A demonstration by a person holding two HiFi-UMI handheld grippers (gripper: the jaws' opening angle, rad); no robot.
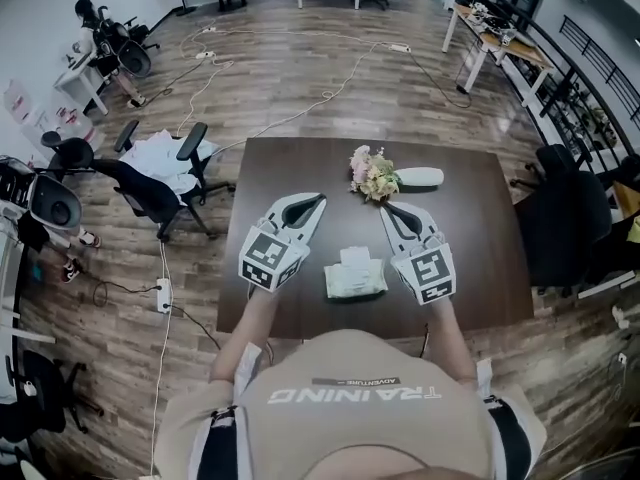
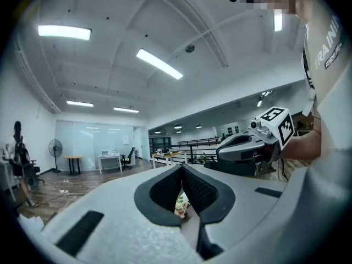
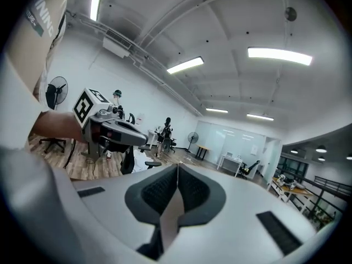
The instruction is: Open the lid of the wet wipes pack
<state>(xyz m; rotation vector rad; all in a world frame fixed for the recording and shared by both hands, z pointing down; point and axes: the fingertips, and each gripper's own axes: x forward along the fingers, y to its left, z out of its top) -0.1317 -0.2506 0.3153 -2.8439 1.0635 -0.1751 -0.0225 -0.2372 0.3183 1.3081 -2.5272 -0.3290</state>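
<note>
My left gripper (image 1: 318, 199) and right gripper (image 1: 385, 208) were both closed and empty, flanking the wet wipes pack (image 1: 354, 276). I judged one should pin it while the other parted to pry it open.

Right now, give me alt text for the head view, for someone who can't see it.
A person holds the left gripper and right gripper above a dark table, either side of a wet wipes pack, neither touching it. A flower bouquet lies at the table's far side; office chairs and cables on a wood floor surround it.
</note>
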